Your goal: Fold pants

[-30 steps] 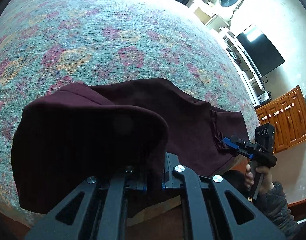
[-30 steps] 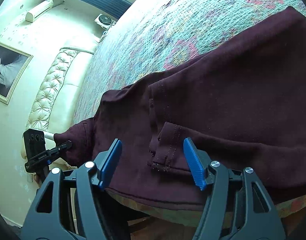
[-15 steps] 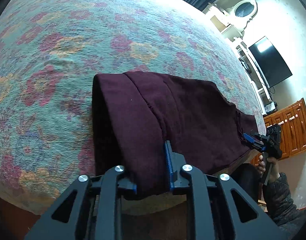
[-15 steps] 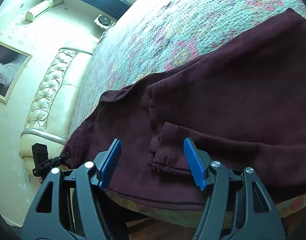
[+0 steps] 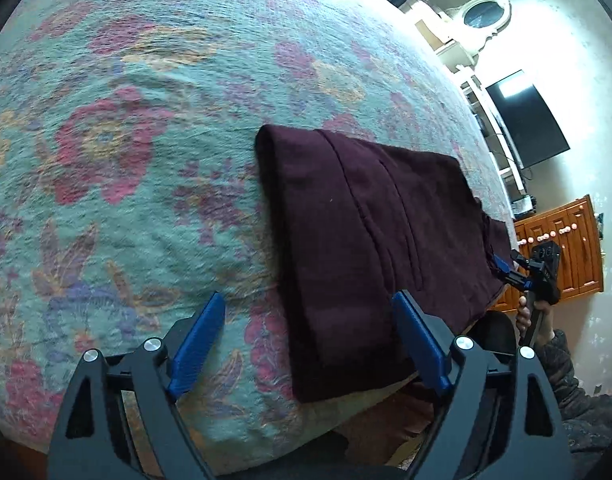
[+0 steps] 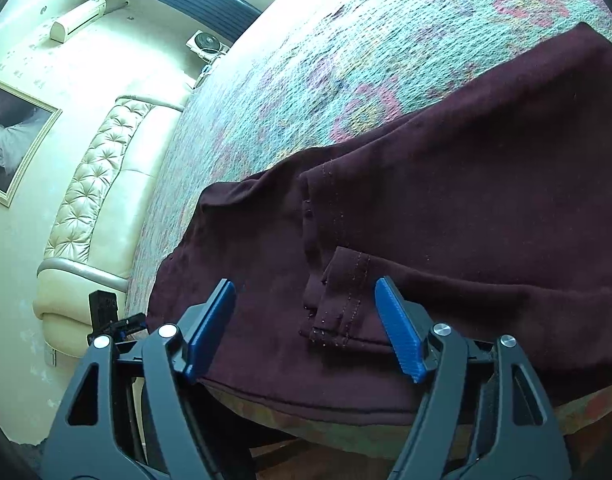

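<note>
In the left wrist view, the dark maroon fabric pants (image 5: 370, 240) lie folded in a long band on the teal floral woven bedspread (image 5: 125, 160), running from the frame's centre toward the lower right, with the folded edge at the upper left of the band. The left gripper (image 5: 306, 344), black with blue pads, fills the bottom of the frame; its jaws are opening and stand wide. The near end of the pants lies between them and no pad visibly presses the cloth: it is released. At the right edge, the right gripper (image 5: 510, 268) is held in a hand (image 5: 534, 320) at the far corner of the pants. Behind it stand an orange wooden cabinet (image 5: 562, 248) and a black flat screen (image 5: 530, 120).

In the right wrist view, the pants (image 6: 446, 200) spread across the centre and right of the frame, draped over the bed's edge. The right gripper (image 6: 306, 328) at the bottom is opening too, its blue pads apart on either side of a stitched hem, not clamping it. The left gripper (image 6: 121, 324) appears small at the lower left, before a cream tufted headboard (image 6: 97, 184).
</note>
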The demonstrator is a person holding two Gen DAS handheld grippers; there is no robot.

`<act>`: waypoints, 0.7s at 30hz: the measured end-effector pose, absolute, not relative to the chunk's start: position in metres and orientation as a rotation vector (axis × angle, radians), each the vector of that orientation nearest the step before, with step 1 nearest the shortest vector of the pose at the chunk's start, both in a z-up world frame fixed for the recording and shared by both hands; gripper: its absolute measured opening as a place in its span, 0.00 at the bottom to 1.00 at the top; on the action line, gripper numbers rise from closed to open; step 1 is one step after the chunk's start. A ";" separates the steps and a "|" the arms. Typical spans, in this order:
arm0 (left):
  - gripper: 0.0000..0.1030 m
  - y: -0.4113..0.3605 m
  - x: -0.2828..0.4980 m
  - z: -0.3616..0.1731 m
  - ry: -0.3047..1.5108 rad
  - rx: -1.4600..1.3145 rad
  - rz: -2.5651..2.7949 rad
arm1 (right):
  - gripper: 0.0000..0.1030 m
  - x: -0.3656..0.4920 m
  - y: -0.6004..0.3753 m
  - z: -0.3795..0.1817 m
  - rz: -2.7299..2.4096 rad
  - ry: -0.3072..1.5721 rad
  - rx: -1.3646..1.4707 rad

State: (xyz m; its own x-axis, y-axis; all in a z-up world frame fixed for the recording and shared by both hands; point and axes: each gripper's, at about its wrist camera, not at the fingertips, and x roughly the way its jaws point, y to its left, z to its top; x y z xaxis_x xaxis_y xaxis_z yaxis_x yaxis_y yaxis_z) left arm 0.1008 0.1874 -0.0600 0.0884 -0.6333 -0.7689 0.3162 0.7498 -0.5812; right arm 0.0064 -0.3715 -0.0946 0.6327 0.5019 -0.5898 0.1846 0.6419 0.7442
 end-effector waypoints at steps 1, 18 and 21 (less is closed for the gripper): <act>0.82 0.184 0.106 -0.062 1.304 -0.307 -0.747 | 0.72 0.006 -0.371 -0.095 0.210 0.892 0.885; 0.91 0.144 0.134 -0.081 1.288 -0.533 -0.951 | 0.72 0.006 -0.375 -0.098 0.217 0.882 0.890; 0.90 0.145 0.138 -0.081 1.309 -0.570 -0.953 | 0.72 0.003 -0.375 -0.098 0.219 0.882 0.890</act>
